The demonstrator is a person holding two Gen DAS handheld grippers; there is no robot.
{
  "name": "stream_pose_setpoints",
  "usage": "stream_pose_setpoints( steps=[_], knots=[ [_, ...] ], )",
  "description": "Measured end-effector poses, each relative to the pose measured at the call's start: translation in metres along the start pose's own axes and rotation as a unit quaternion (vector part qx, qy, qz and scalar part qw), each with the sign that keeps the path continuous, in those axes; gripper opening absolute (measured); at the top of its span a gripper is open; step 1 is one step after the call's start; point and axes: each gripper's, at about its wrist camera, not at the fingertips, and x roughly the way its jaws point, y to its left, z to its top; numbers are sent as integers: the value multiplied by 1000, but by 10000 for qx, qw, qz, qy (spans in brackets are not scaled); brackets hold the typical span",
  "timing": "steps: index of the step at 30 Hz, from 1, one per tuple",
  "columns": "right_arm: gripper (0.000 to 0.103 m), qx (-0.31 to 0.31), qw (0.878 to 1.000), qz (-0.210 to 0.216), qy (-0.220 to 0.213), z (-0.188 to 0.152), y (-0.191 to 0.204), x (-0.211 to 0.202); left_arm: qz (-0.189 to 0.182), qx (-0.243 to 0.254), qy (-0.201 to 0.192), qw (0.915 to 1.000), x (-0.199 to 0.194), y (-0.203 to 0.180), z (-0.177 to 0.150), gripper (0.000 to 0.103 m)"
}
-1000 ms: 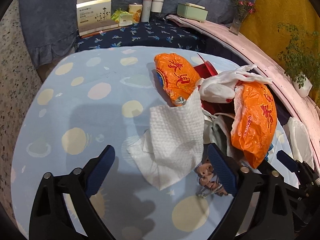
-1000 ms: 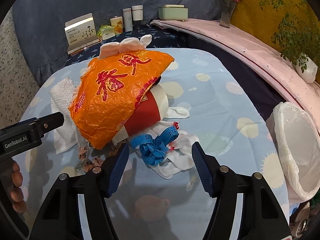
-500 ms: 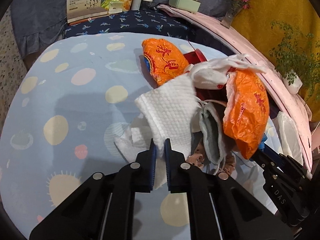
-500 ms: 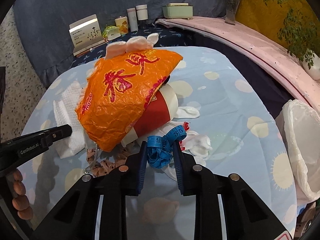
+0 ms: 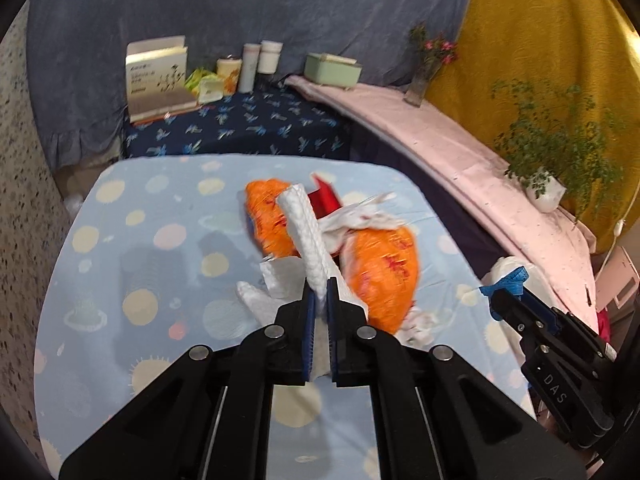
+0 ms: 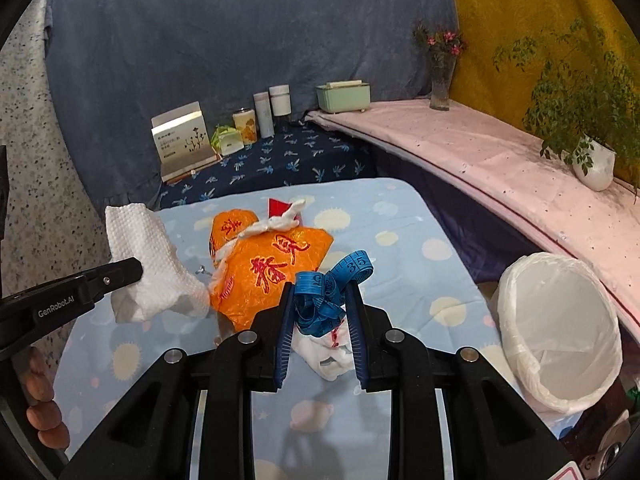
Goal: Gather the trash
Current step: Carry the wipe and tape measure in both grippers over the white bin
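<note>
The left gripper [image 5: 318, 300] clamps a white paper towel [image 5: 306, 236] between nearly closed jaws, the sheet standing up off the dotted light-blue table [image 5: 160, 248]. The right gripper [image 6: 320, 316] pinches a bundle of blue measuring tape [image 6: 332, 284] and a crumpled white tissue [image 6: 324, 354], its jaws narrowed around them and the bundle raised above the table's near edge. Behind both, toward the table's middle, lie two orange plastic bags [image 6: 272, 268] printed with red characters, knotted white handles and a red scrap at the far side. A bin lined with a white bag [image 6: 560, 328] stands just off the table's right edge. Boxes and jars [image 6: 264, 114] line a dark floral shelf beyond the far edge; a potted plant [image 6: 592, 160] sits on the pink ledge at right.
</note>
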Motion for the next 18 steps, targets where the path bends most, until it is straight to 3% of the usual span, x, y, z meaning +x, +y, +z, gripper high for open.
stream_pose_setpoints(
  steps=[9, 18],
  knots=[
    [24, 236, 9981, -292, -480, 11, -42, -50, -483, 485, -236, 9974, -17, -81, 14, 5],
    [24, 655, 9927, -751, -674, 6, -104, -81, -994, 1095, -221, 9888, -13, -171, 13, 5]
  ],
)
